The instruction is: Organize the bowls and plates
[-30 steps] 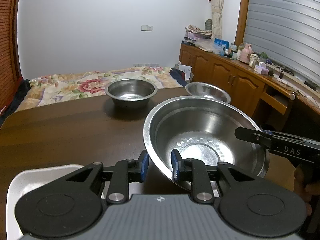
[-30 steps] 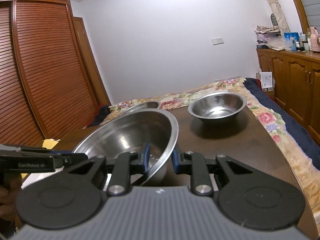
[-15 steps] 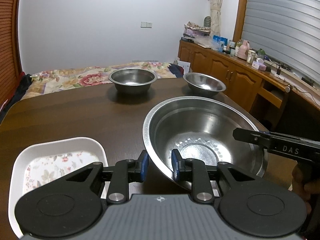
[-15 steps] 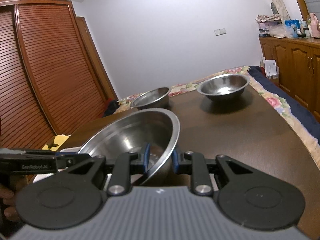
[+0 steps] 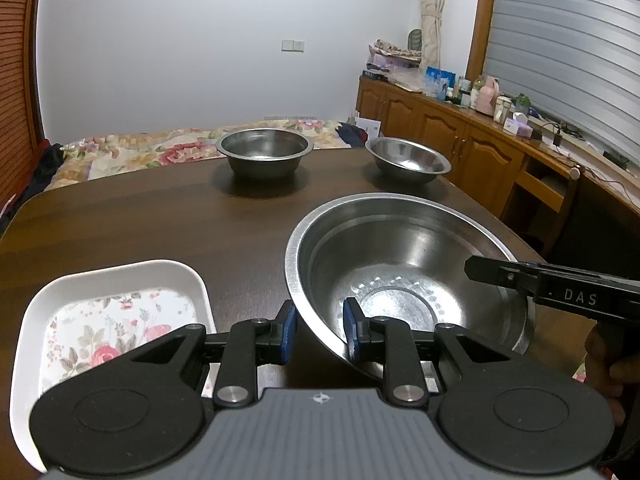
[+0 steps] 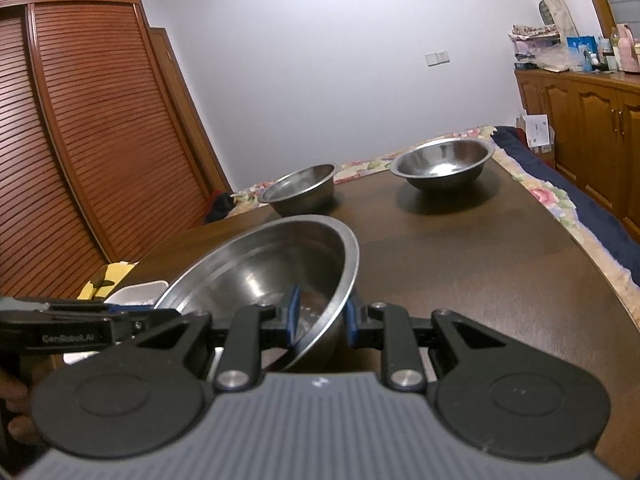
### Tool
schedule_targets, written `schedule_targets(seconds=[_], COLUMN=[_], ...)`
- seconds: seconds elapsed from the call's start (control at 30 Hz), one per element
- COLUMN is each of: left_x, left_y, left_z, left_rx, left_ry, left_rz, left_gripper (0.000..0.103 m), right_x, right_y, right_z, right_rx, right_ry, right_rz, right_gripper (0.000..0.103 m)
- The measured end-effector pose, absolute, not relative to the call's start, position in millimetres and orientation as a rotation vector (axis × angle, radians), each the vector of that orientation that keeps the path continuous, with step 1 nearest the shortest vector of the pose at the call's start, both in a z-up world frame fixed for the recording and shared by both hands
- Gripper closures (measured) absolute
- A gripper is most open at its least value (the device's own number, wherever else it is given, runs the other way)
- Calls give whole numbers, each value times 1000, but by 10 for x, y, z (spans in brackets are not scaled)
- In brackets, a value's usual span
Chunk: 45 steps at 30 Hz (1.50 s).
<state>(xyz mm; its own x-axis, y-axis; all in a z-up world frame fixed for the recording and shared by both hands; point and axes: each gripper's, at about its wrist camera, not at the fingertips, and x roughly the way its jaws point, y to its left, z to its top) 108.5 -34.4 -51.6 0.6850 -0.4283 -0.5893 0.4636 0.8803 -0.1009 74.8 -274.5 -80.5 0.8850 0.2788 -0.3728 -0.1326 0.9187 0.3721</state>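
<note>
A large steel bowl [image 5: 404, 264] is held over the dark wooden table [image 5: 140, 220] by both grippers. My left gripper [image 5: 318, 330] is shut on its near rim. My right gripper [image 6: 319, 318] is shut on the opposite rim of the same bowl [image 6: 260, 268], which is tilted in that view. Two smaller steel bowls stand at the table's far side: one in the middle [image 5: 264, 152] and one to the right [image 5: 408, 160]. They also show in the right wrist view, the left one [image 6: 298, 190] and the right one [image 6: 442, 162].
A white rectangular dish with a flower pattern [image 5: 112, 320] lies on the table at the near left, beside the large bowl; its edge shows in the right wrist view [image 6: 136, 292]. A bed [image 5: 140, 152] lies beyond the table, wooden cabinets [image 5: 460, 140] at right, a slatted wardrobe [image 6: 80, 140] at left.
Both grippers have carried the large bowl back toward the near side of the table. The white dish has come fully into view and the two small bowls look farther off.
</note>
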Motion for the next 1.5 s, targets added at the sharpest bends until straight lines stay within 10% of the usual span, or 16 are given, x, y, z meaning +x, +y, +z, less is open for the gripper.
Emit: schedule_targets(seconds=[0.77,1.5], left_x=[1063,1098], left_y=[-301,-180], left_z=[-504,-379], left_rx=[46,30], left_ry=[631,582], left_rz=[-498,-468], left_gripper=[75,36], right_x=[765,751], right_y=[-2752,-2785], right_z=[-844,-573], right_rx=[350,284], right_ry=[446,393], right_rz=[223,188], right_gripper=[77,50])
